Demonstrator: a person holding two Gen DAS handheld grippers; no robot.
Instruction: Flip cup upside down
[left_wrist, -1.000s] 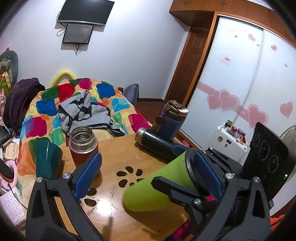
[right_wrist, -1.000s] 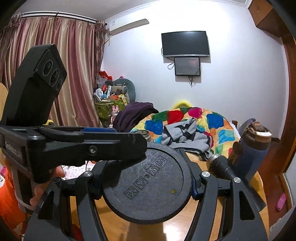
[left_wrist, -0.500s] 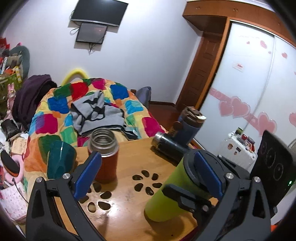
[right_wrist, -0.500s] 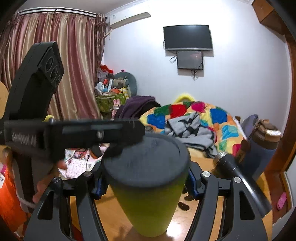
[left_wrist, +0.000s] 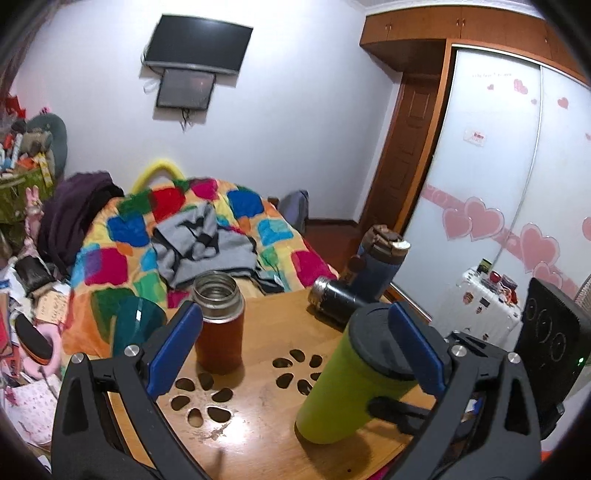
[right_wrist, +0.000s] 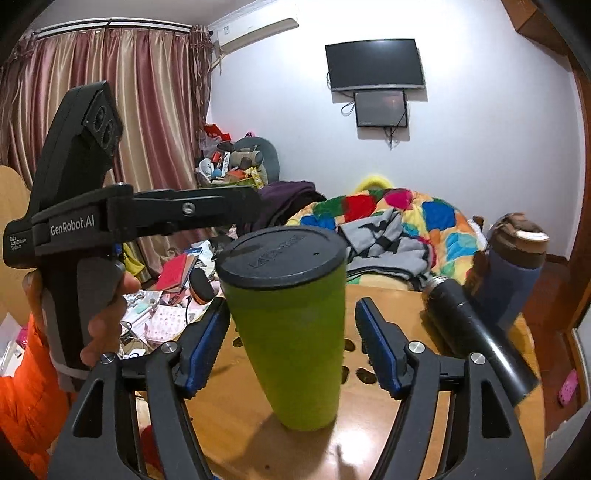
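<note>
A lime green cup (right_wrist: 295, 325) with a black lid stands upright on the wooden table (right_wrist: 388, 424), lid up. It also shows in the left wrist view (left_wrist: 347, 380). My right gripper (right_wrist: 291, 343) is open, its jaws on either side of the cup with a small gap on each side. My left gripper (left_wrist: 295, 350) is open wide; its right finger (left_wrist: 417, 350) is close to the cup's lid.
A red flask (left_wrist: 218, 321) with an open steel mouth stands on the table's left. A black flask (left_wrist: 340, 299) lies at the back, beside an upright blue bottle (left_wrist: 380, 262). A teal cup (left_wrist: 135, 328) sits at the table's left edge. A bed lies beyond.
The green cup swung from lying on its side in my right gripper to standing on the table. My right gripper has opened and let it go.
</note>
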